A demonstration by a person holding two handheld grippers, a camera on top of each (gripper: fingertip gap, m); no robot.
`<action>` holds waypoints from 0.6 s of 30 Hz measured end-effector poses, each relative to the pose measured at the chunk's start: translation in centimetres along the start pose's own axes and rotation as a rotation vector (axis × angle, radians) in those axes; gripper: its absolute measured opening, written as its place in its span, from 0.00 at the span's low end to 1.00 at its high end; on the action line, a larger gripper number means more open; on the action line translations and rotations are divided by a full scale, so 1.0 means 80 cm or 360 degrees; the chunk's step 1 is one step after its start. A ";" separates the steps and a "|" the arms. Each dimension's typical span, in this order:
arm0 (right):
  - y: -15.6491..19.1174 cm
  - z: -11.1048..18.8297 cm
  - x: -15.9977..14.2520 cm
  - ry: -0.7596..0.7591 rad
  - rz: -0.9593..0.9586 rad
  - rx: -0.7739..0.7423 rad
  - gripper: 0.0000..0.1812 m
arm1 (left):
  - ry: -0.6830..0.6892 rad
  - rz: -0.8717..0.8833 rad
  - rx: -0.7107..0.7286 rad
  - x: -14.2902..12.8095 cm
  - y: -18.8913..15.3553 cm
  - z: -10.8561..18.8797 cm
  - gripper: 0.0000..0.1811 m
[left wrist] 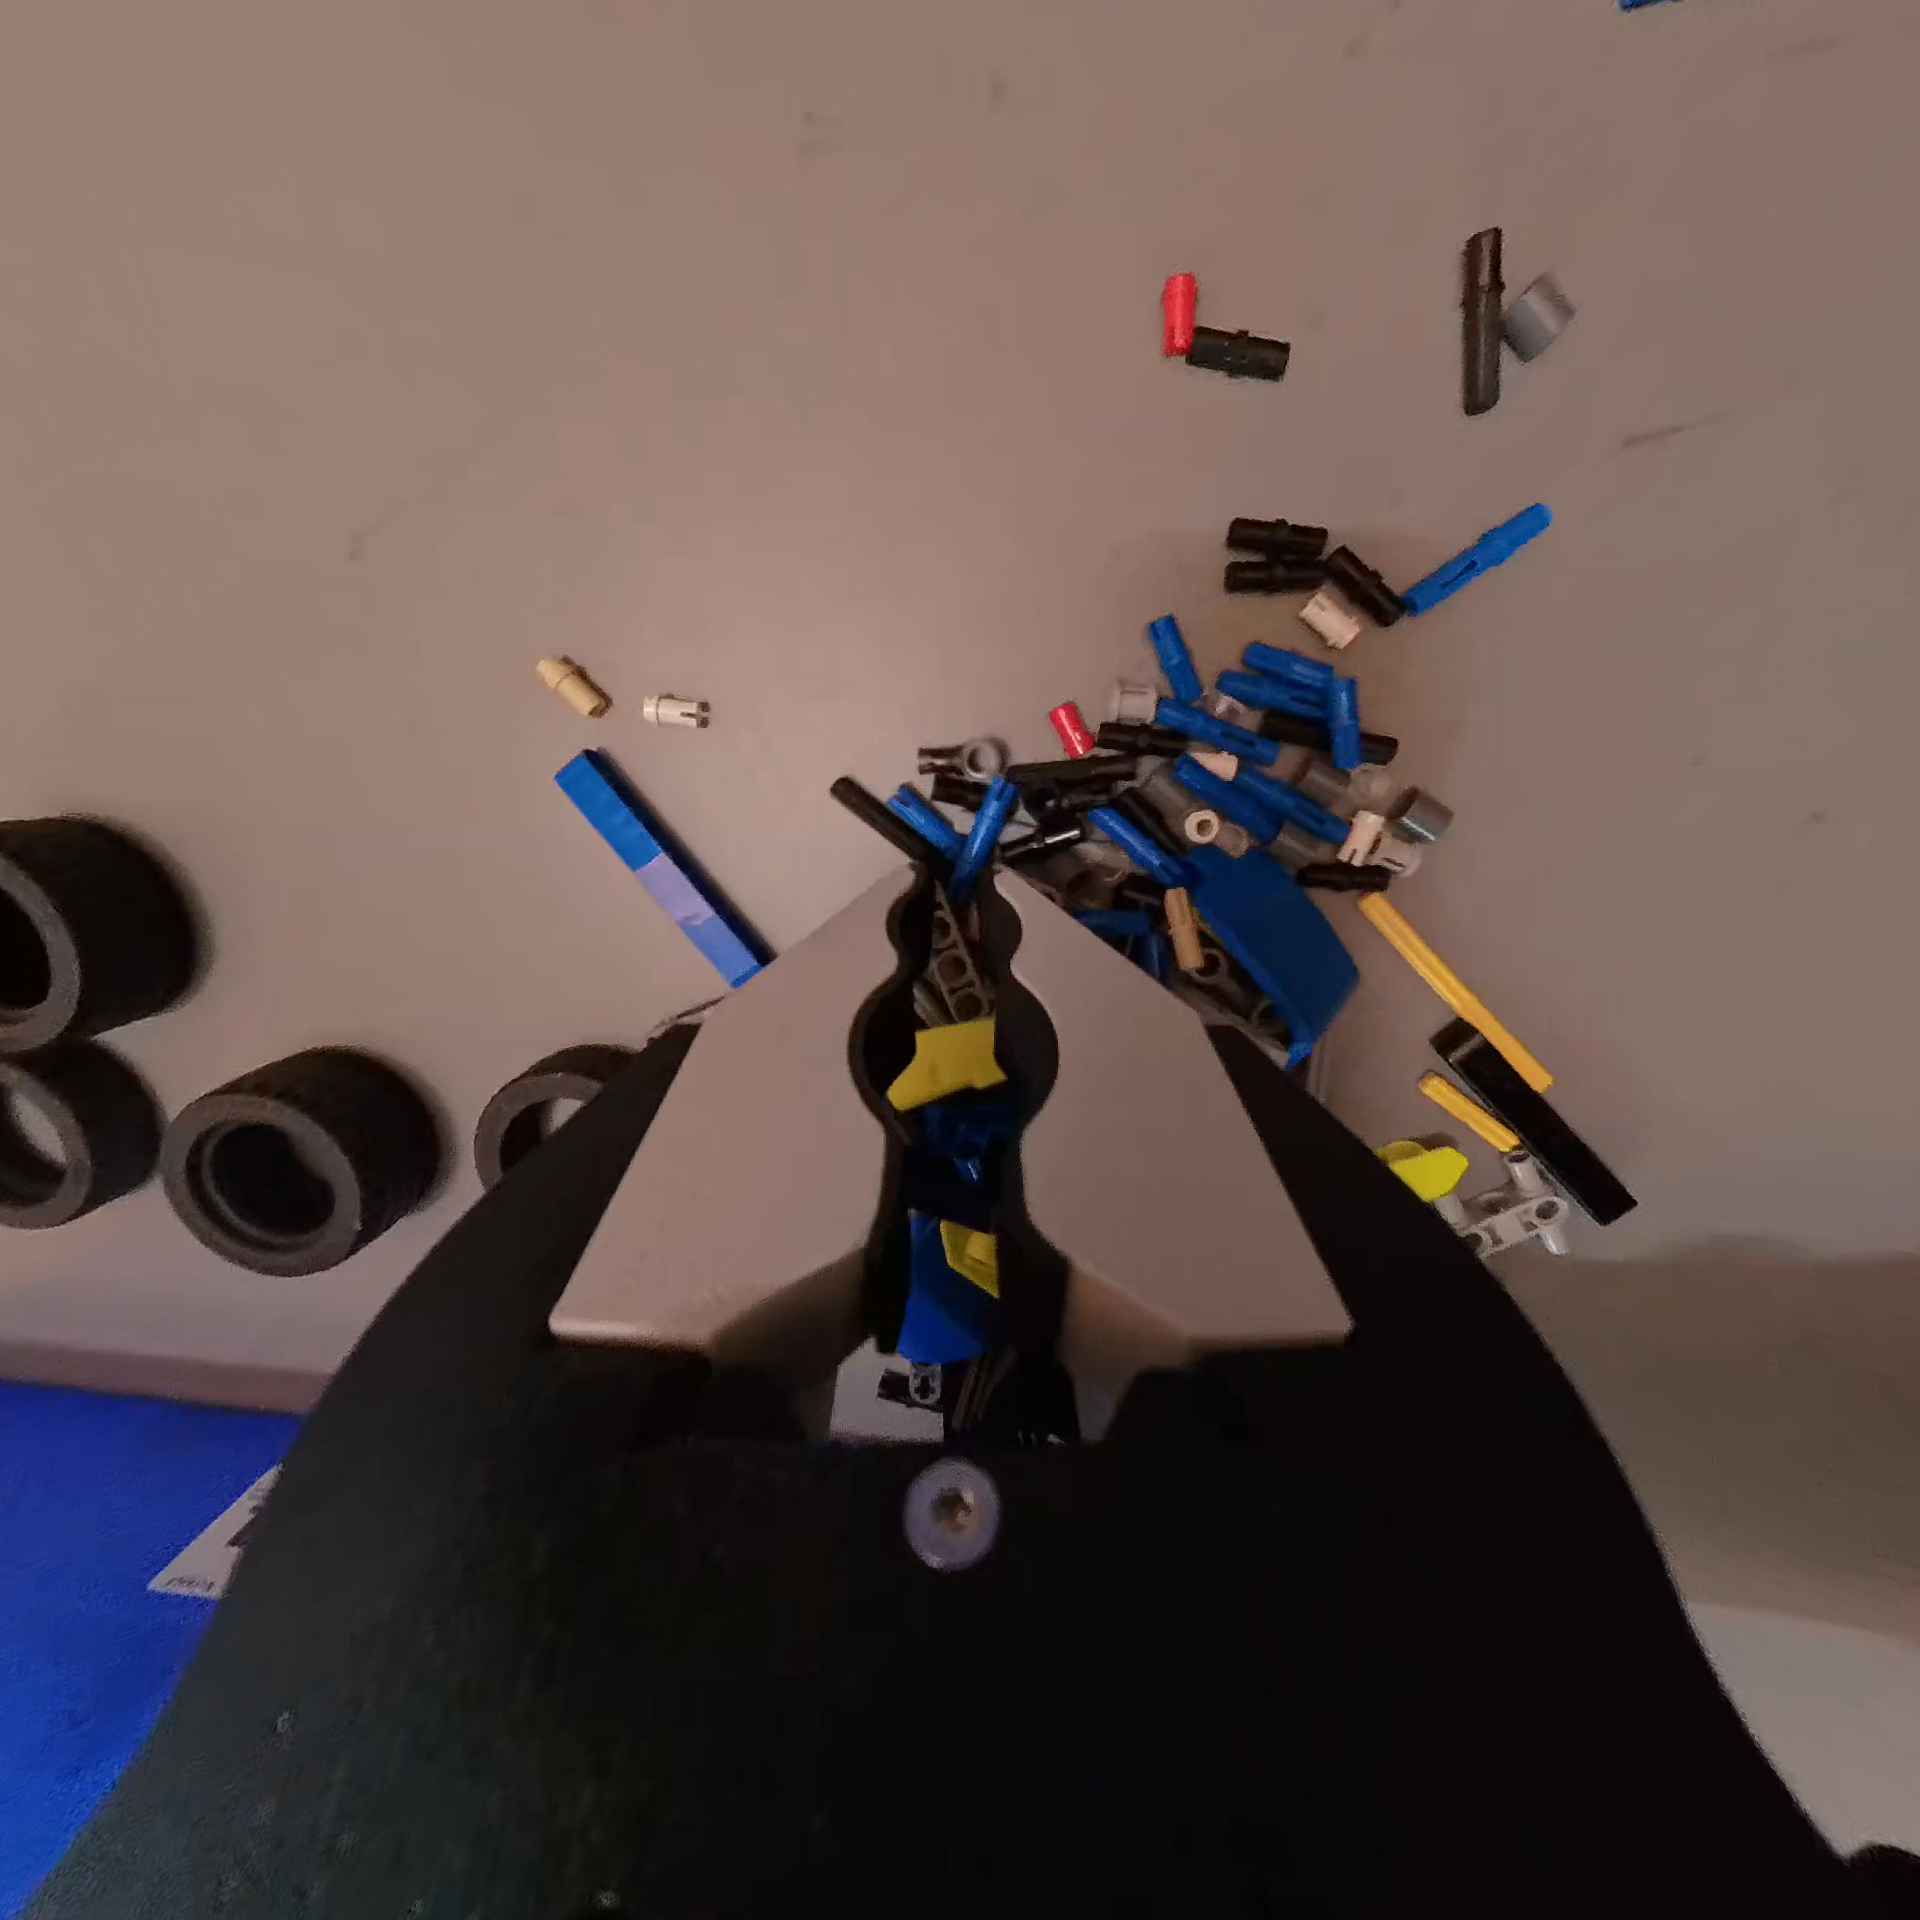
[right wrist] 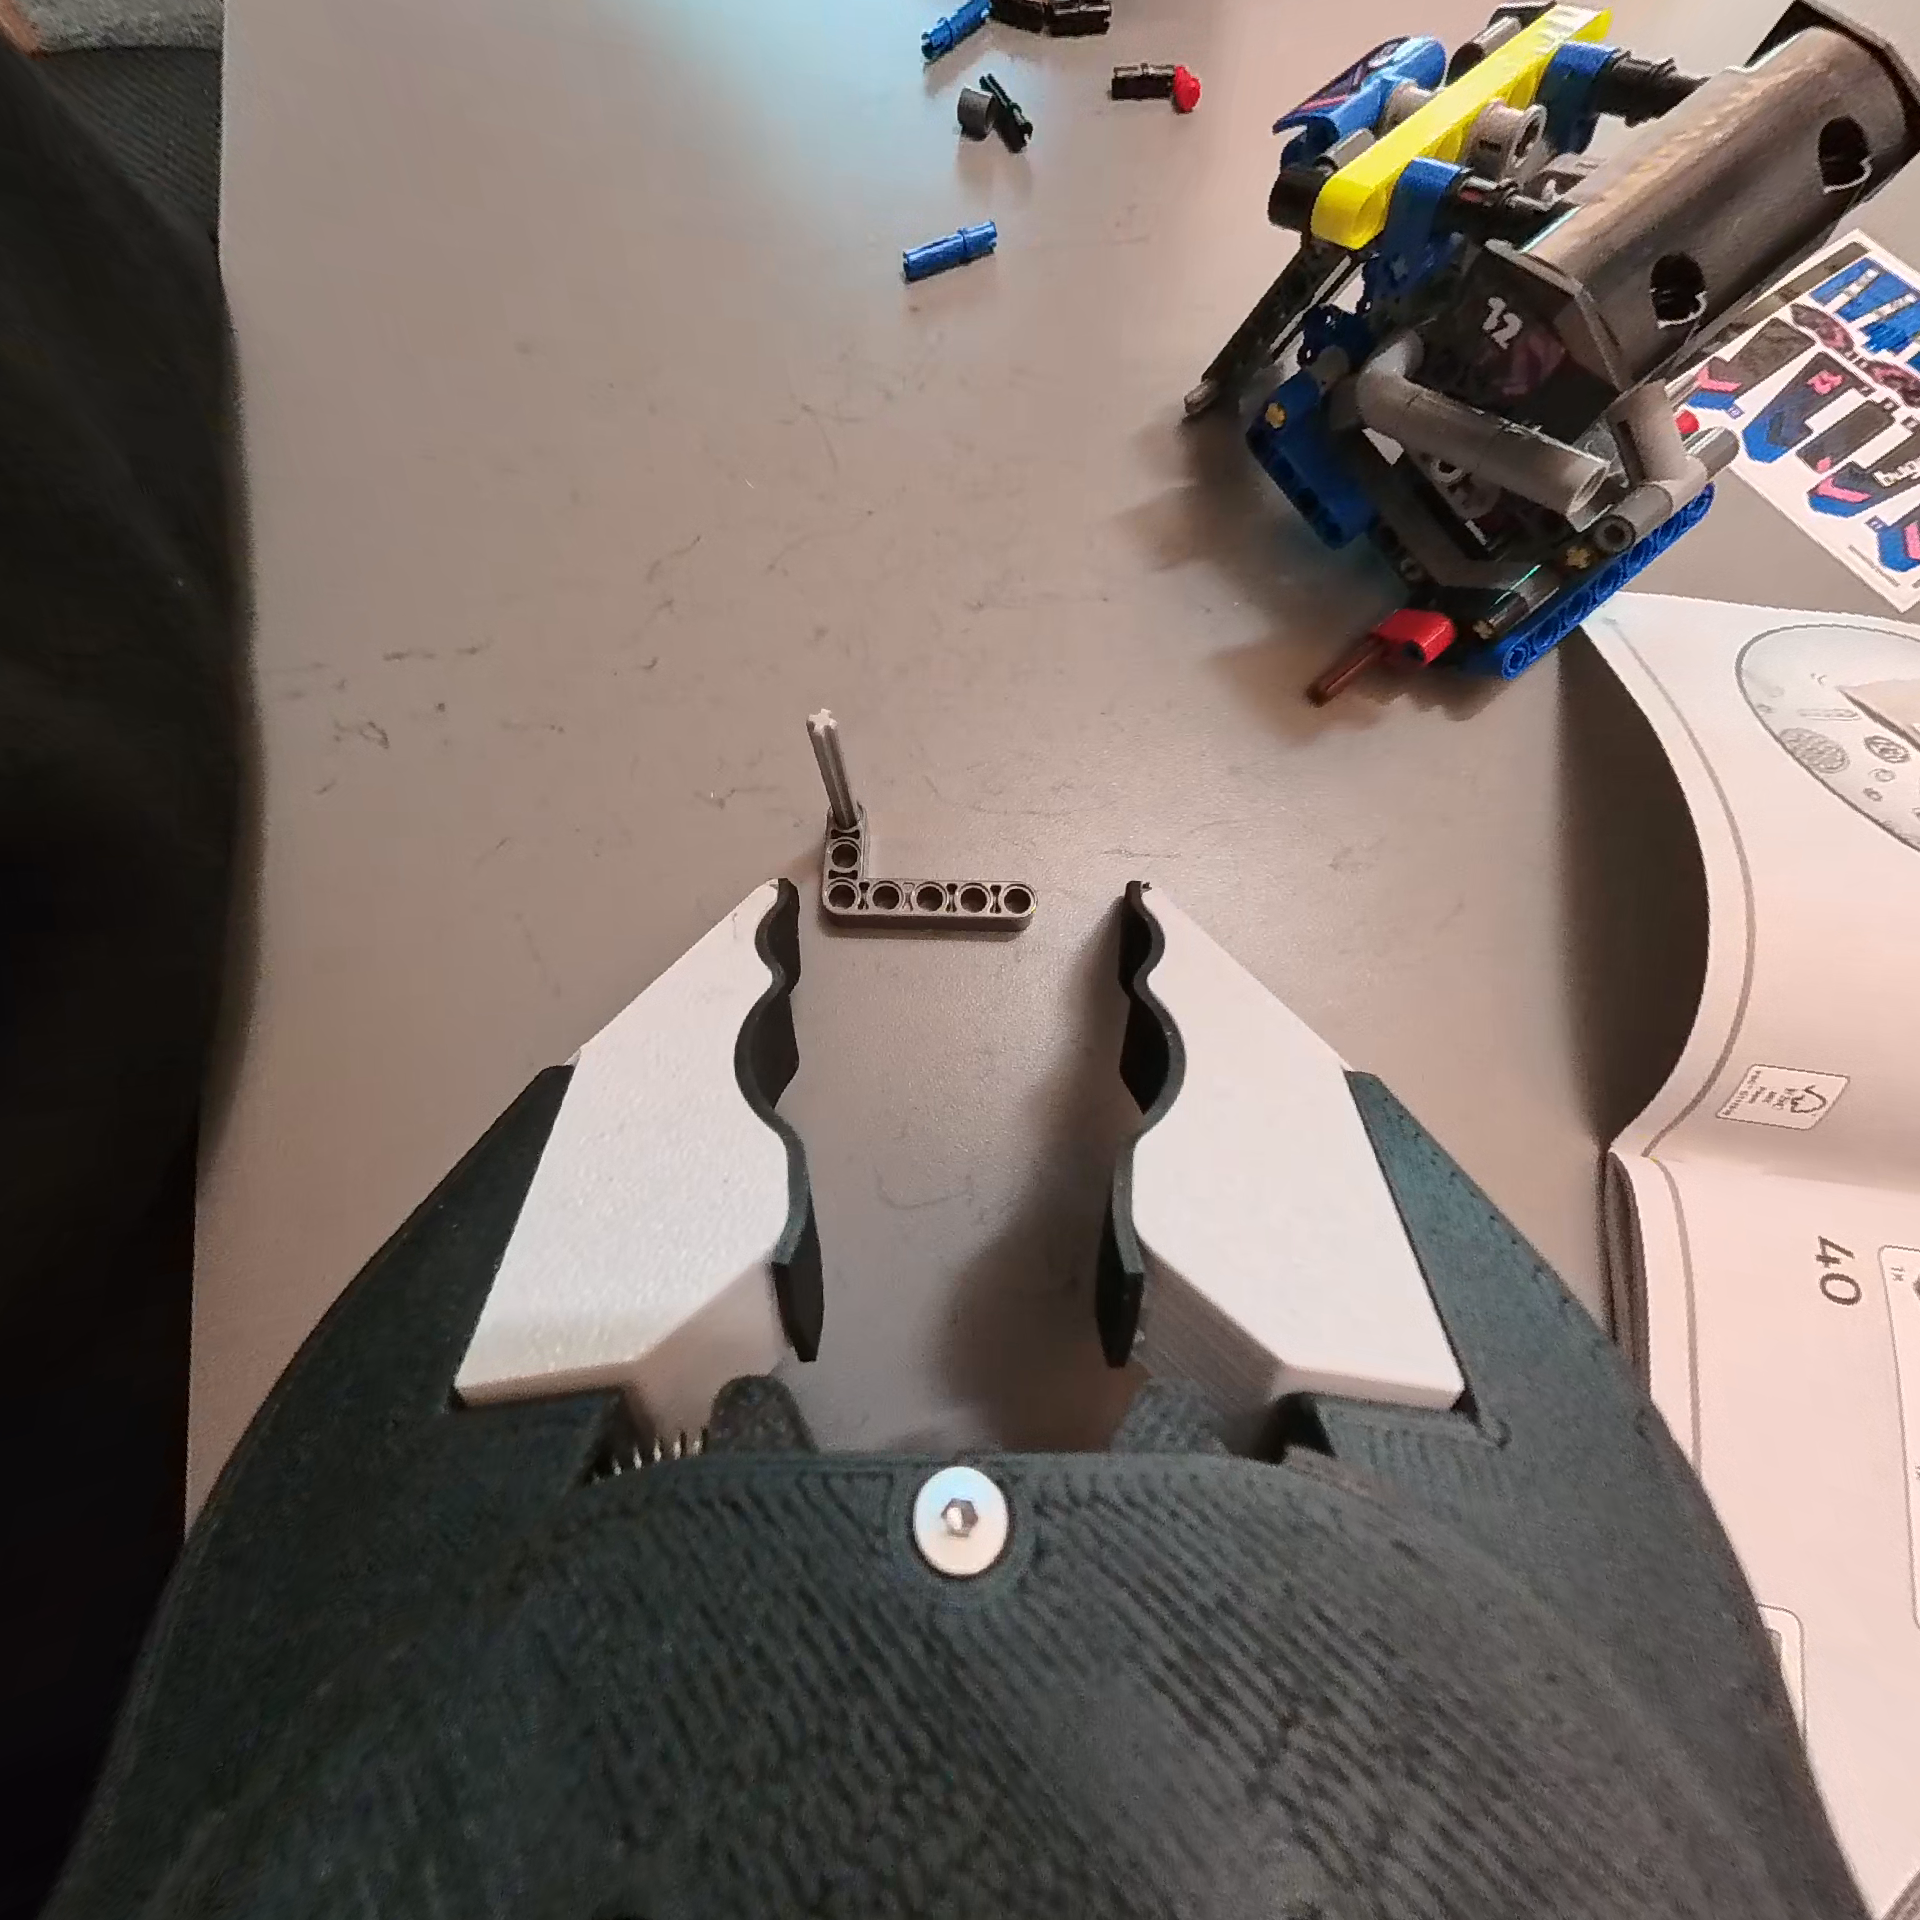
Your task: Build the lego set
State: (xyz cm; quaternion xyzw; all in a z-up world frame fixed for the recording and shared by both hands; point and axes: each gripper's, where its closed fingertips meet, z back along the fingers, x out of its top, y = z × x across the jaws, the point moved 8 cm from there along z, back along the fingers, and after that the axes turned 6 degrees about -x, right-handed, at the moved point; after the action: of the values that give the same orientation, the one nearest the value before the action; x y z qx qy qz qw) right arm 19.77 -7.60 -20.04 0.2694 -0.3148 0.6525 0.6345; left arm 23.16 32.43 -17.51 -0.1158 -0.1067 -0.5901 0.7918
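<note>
**Left gripper clamped on model, right gripper wide over L-beam**

Left gripper: fingers drawn in narrow, clamped on the part-built lego model. Blue, yellow and grey bits of it show in the slot between the pads. From the right wrist view the same model sits tilted far ahead and to the right of the right gripper, one end down near the bench, w/ the left gripper's body over its top; yellow beam across the far end, blue beams along the low edge, red piece at the near corner.

Right gripper: fingers wide apart, nothing between them. Grey L-shaped beam lies flat on the bench just ahead of the tips, closer to the left fingertip, apart from both. Light grey axle stands in the end hole of its short arm, leaning slightly.

Ahead and right of the left gripper: pile of loose pins, mostly blue and black, some grey, tan, red. Blue curved panel at the pile's near edge. Yellow axle further right. Long blue beam just left of the tips. Black tyres well off to the left.

Right of the right gripper: open instruction booklet; sticker sheet beyond it, beside the model. Lone blue pin well ahead.
</note>
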 end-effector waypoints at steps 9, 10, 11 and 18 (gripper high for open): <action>0.000 0.001 -0.001 0.0000 0.0005 0.0009 0.34 | -0.0188 0.0077 0.0150 0.008 -0.010 0.016 0.00; 0.000 0.001 -0.001 0.0000 0.0005 0.0009 0.34 | -0.0206 0.0099 0.0165 0.008 -0.011 0.018 0.00; 0.000 0.001 -0.001 0.0000 0.0006 0.0009 0.34 | -0.0202 0.0107 0.0188 0.006 -0.012 0.019 0.00; 0.000 0.001 -0.001 -0.0001 0.0012 0.0015 0.34 | -0.0055 0.0040 0.0144 0.013 -0.015 0.010 0.04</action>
State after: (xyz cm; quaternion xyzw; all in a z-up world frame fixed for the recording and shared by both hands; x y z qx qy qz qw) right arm 19.76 -7.69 -20.04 0.2715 -0.3130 0.6562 0.6306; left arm 22.29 31.40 -16.32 -0.0914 -0.1456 -0.5725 0.8017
